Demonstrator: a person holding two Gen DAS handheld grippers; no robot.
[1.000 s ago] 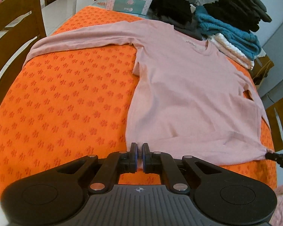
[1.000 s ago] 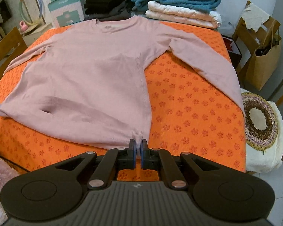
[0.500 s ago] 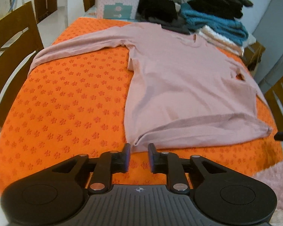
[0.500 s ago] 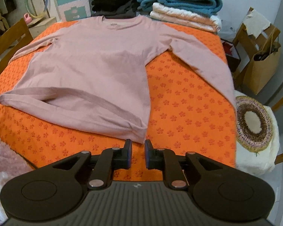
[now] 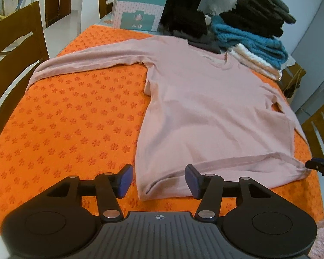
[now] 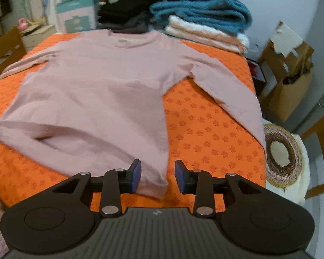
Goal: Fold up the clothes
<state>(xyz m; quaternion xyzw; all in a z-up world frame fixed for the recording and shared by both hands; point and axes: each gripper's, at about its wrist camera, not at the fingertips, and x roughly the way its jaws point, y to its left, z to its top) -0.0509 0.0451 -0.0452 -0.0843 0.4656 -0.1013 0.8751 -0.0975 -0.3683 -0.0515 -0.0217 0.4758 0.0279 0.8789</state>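
A pale pink long-sleeved shirt [image 5: 205, 108] [image 6: 101, 99] lies flat, face up, on the orange flowered tablecloth [image 5: 71, 129], sleeves spread to both sides and collar at the far end. My left gripper [image 5: 157, 180] is open, raised just above the shirt's near left hem corner, nothing between its blue pads. My right gripper [image 6: 157, 176] is open as well, over the near right hem corner, holding nothing. The right gripper's tip [image 5: 319, 166] shows at the right edge of the left wrist view, beside the hem.
Folded clothes are stacked at the table's far end: a teal knit [image 6: 200, 15], cream pieces [image 6: 207, 36] and black garments [image 5: 254, 19]. Teal and pink boxes [image 5: 138, 15] stand behind. Wooden chairs [image 5: 13, 49] flank the table; a brown paper bag [image 6: 291, 90] and round woven mat [image 6: 283, 153] sit right.
Both grippers were shut on the shirt's hem corners a second ago. They have opened wide, let the hem drop onto the cloth, and lifted back a little.
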